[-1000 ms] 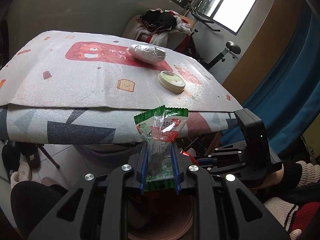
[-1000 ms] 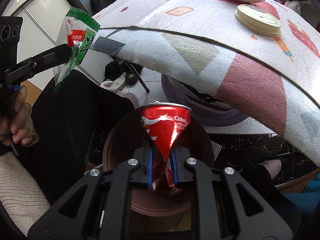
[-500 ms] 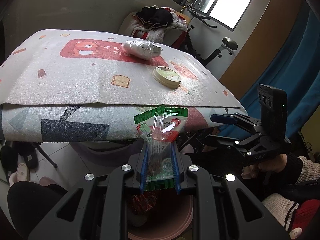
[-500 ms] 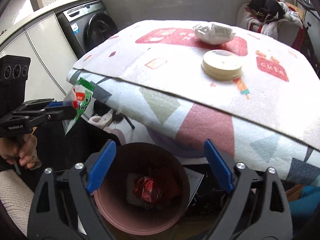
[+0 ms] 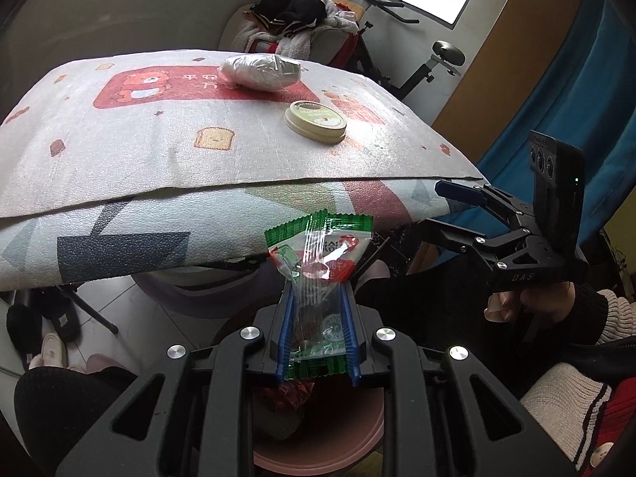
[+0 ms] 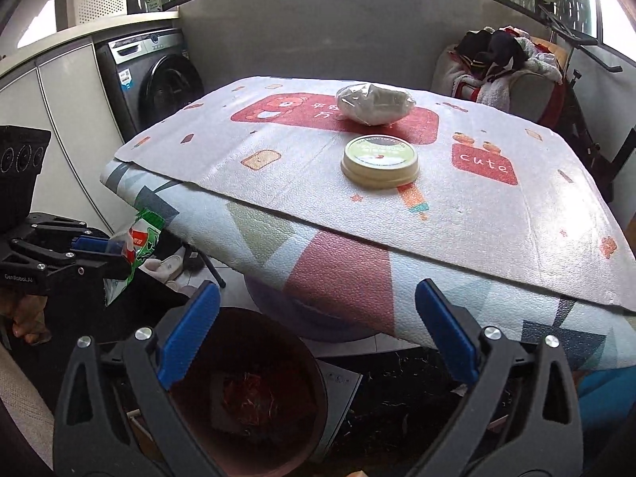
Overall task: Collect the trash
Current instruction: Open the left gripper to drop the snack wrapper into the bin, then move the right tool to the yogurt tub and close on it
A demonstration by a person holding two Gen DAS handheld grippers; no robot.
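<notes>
Wrapper pinched over the bin, other gripper spread wide.

The left gripper [image 5: 316, 330] pinches a green snack wrapper [image 5: 320, 274] above the pink bin [image 6: 254, 397]; its jaws hide much of the wrapper. The right gripper [image 6: 318, 338], jaws just opened, holds nothing. A crushed red can [image 6: 248, 393] lies dim in the bin, partly blocked by black fingers [image 6: 187, 334]. A round lid [image 6: 379, 161] and a white bag [image 6: 373, 103] sit on the table [image 6: 497, 218].
</notes>
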